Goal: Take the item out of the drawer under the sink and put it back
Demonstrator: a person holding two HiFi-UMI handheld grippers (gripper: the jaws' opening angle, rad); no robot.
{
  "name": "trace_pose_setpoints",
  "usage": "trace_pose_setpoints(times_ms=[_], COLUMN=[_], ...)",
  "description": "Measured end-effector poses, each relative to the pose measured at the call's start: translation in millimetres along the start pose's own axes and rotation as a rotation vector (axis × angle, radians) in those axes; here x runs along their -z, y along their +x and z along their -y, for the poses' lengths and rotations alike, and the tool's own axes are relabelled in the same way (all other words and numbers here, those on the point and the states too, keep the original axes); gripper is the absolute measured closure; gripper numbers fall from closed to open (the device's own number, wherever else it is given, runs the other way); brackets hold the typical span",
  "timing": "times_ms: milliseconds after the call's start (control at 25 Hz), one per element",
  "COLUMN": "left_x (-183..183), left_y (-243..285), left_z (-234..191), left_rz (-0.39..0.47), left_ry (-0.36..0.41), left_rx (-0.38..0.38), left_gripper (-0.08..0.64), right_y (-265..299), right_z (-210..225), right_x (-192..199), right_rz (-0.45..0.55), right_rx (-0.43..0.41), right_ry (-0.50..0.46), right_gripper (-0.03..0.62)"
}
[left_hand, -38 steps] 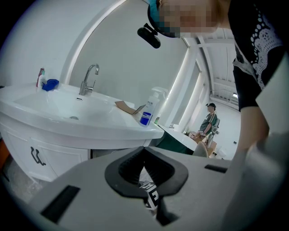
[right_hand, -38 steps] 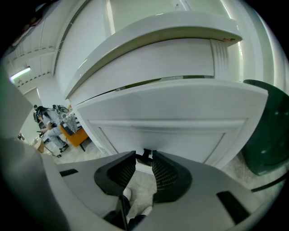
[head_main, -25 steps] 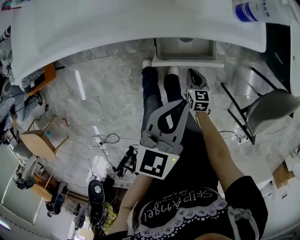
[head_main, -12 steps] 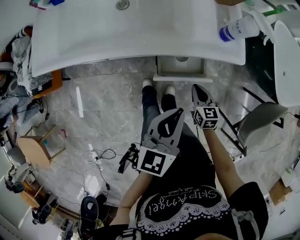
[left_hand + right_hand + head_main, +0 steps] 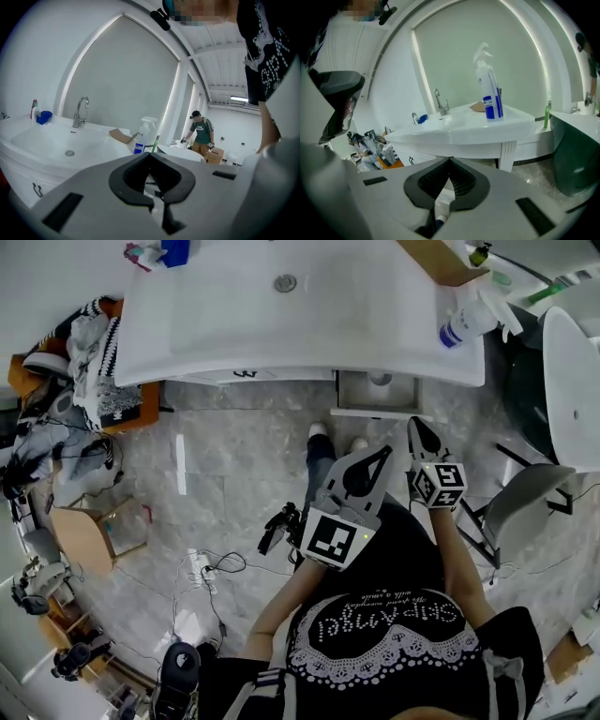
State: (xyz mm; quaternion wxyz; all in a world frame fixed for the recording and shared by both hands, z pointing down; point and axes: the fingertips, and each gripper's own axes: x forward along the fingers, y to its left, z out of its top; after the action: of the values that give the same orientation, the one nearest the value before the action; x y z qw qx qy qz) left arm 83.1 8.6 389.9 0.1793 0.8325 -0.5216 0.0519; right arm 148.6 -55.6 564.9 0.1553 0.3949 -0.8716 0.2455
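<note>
1. Two grippers are held out in front of the person, above the grey marble floor [image 5: 234, 456]. Both point toward the white sink [image 5: 216, 324].
2. On the left gripper [image 5: 384, 454] the jaws are pressed together at the tips. Its own view shows nothing caught between them.
3. On the right gripper [image 5: 417, 427] the jaws also meet tip against tip. Through the slot behind the tips, its view shows a slim white shape [image 5: 442, 199] with a dark blue end. I cannot tell whether this is gripped or simply lies beyond the jaws.
4. Under the right part of the sink, the drawer [image 5: 375, 412] stands pulled out. It is near the right gripper's tip but clear of it.
5. Inside the drawer a pale round shape [image 5: 380, 380] shows. Whether that is the item I cannot tell.
6. One spray bottle [image 5: 466, 326] with a blue label stands upright on the sink's right corner. The tap [image 5: 79, 110] rises at the back of the basin.
</note>
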Motion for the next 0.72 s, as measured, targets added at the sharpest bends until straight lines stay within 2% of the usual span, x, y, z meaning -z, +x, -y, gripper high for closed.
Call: trace_pose_setpoints(times_ms=[240,360,720], left_x=[-23.6,-30.0,-21.3], left_y=[-2.4,-3.3,-1.6], left_z=[9.3,13.5,10.2], left_rz=[0.051,0.067,0.054], left_ry=[0.099,0.121,0.051], left_rx=[0.037,0.049,0.102], left_gripper=[0.555,0.556,0.555], right_y=[-22.8,-34.9,-70.2], right_z=[-9.4,-17.1,-43.7], right_x=[-52.3,-69.9,-114.0], right_rz=[0.099,0.137,0.23], right_rx=[0.015,0.009,0.008], right_ry=[0.01,0.001,-0.107], right_gripper=[0.575,0.575,0.575])
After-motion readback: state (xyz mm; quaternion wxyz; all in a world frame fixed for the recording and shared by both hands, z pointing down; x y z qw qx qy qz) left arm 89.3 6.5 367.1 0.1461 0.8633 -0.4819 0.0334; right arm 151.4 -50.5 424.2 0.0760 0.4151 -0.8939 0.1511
